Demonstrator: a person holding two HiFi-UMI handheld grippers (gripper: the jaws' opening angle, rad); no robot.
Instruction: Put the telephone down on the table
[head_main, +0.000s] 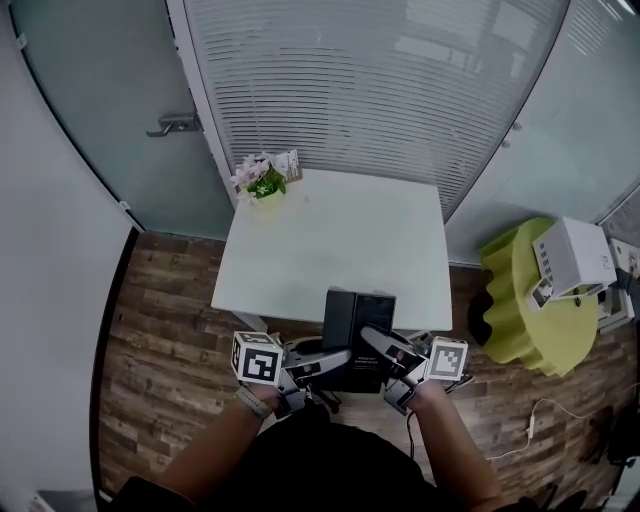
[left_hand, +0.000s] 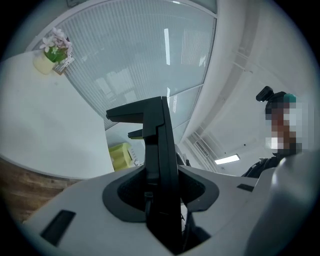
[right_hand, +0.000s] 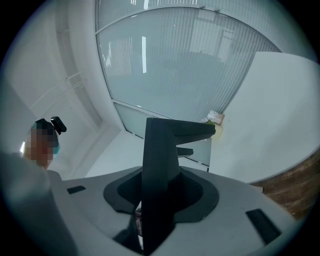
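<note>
Far left in the head view we have the door handle (head_main: 175, 125) on the glass door, and next to it the frosted glass wall (head_main: 380, 90) runs behind everything. Coming across, a small flower pot (head_main: 264, 180) sits on the far left corner of the white table (head_main: 330, 250), and wooden floor (head_main: 170, 330) shows beside that. Down at the near edge we reach the left gripper (head_main: 318, 363), its marker cube (head_main: 256, 358) facing up at us. In the left gripper view its jaws stand part-way apart, and both pads press on one side of the black telephone (left_hand: 161, 165), so it has a firm hold. The telephone (head_main: 358, 330) is dead centre, carried between the two grippers and overlapping the table's near edge. Whether its underside touches the tabletop we cannot tell. On its other side we meet the right gripper (head_main: 388, 352), with its own cube (head_main: 446, 360). The right gripper view shows those jaws about as far apart as the left ones, clamped on the telephone's opposite side. Over on the right, well apart from the table, a yellow-green stool (head_main: 520, 300) carries a white box (head_main: 572, 258).
</note>
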